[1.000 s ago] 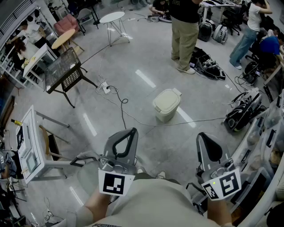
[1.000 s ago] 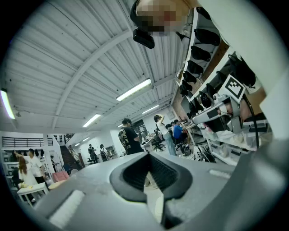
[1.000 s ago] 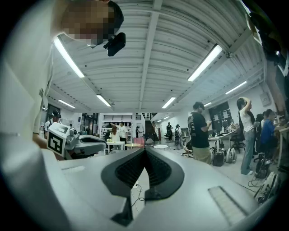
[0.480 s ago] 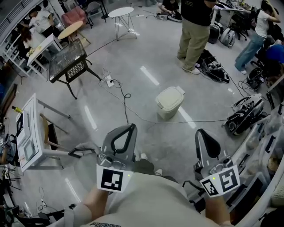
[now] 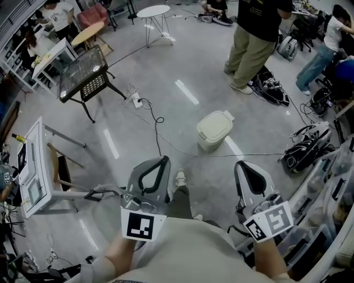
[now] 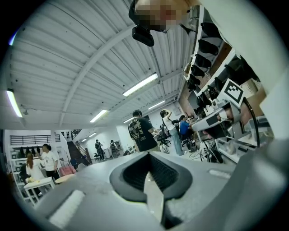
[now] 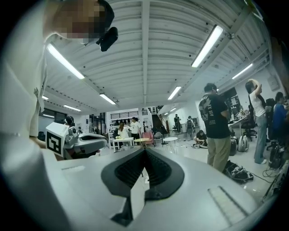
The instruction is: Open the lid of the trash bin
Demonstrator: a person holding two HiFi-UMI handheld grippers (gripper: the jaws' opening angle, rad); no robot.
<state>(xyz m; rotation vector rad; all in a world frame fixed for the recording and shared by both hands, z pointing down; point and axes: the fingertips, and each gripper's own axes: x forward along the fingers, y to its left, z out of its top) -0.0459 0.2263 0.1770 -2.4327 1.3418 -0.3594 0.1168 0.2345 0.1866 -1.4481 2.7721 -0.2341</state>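
Floor: grey polished concrete, glare streaks from ceiling lights; big open workshop rm. Nearest, operator's own shoe on the floor betw. the two tools. White bench at near left, black bags at near right. Thin cable runs across the floor just in front of the trash bin, which stands on the floor ahead, slightly right of centre, well apart from both grippers; lid down. Nothing else betw. grippers and bin. Beyond: power strip, black mesh-top stand, standing person in khaki trousers, round white table at far end. Left gripper held low near the body, jaws pressed together, nothing betw. them per left gripper view. Right gripper likewise clenched, empty, touching nothing.
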